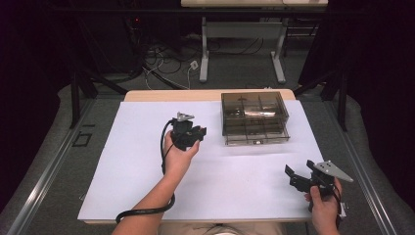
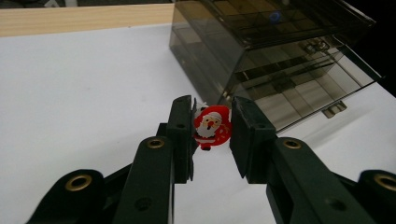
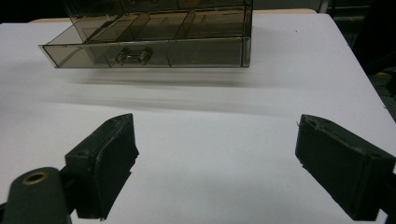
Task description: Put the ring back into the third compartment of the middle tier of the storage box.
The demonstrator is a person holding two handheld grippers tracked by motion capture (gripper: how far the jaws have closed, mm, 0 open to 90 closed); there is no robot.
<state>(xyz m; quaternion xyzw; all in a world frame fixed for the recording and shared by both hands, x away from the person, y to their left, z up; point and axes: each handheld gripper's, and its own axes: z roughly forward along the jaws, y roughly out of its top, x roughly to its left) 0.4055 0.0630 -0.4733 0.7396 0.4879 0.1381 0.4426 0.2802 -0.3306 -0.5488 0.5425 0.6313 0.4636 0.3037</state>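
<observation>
A small red and white Santa charm point(image 2: 212, 127) sits pinched between the two black jaws of my left gripper point(image 2: 212, 122). In the high view the left gripper point(image 1: 199, 132) hovers over the white sheet, just left of a smoky clear drawer box point(image 1: 253, 117). The box point(image 2: 280, 60) stands close ahead of the left jaws, and its lower drawer point(image 3: 149, 51) is pulled out, showing divided compartments and a small handle point(image 3: 133, 57). My right gripper point(image 3: 215, 154) stands wide open with nothing between its jaws, pointed at the drawer front. It is held low at the table's front right point(image 1: 299, 175).
A white sheet point(image 1: 147, 176) covers most of the wooden table point(image 1: 166, 95). The left gripper's black cable point(image 1: 147, 210) loops by the forearm at the front edge. Beyond the table stand another desk's legs point(image 1: 204, 54) and floor cables point(image 1: 161, 63).
</observation>
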